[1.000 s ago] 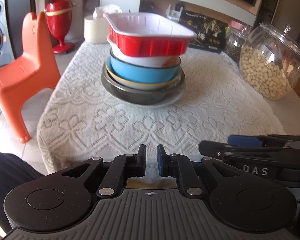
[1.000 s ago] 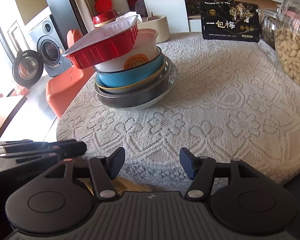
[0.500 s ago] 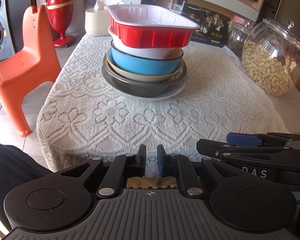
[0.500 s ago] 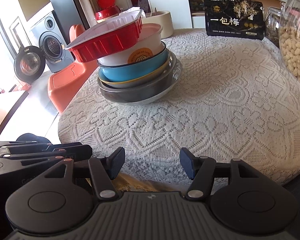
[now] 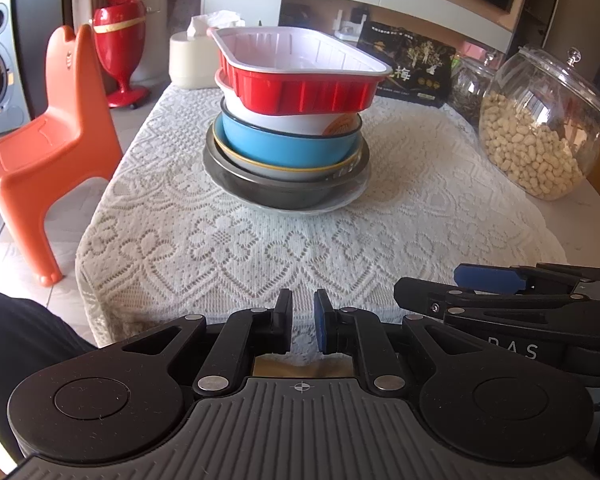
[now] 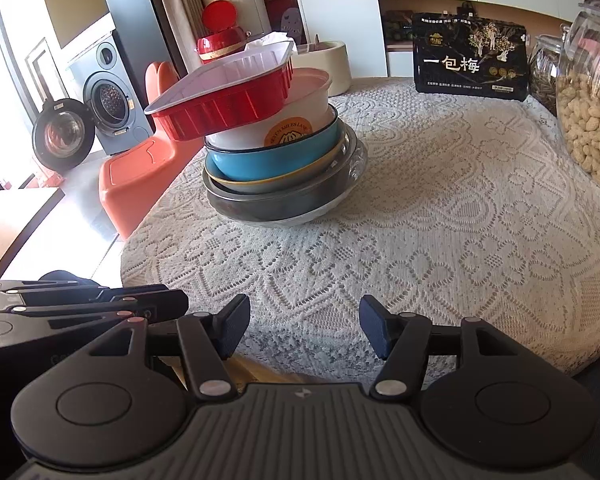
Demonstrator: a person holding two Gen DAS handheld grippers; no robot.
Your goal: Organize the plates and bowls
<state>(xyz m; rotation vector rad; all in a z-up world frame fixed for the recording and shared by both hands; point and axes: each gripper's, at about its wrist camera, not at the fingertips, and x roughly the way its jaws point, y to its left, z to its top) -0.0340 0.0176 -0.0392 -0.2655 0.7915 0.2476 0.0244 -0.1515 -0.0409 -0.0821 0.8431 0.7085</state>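
The stack of bowls and plates (image 5: 288, 140) stands mid-surface, the red tray (image 5: 300, 76) tilted on top, so stacking looks done or about to be undone. The left tongs (image 5: 302, 322) are pinched nearly shut and empty, the right tongs (image 6: 304, 326) half open and empty, both at the near edge. Any next reach has bare lace cloth (image 5: 260, 248) ahead; the peanut jar (image 5: 540, 124) crowds the right.

The black pouch (image 6: 471, 59) reads "一包梅"; the white bowl's (image 6: 300, 116) orange label, "SEVEN MILES LANE".
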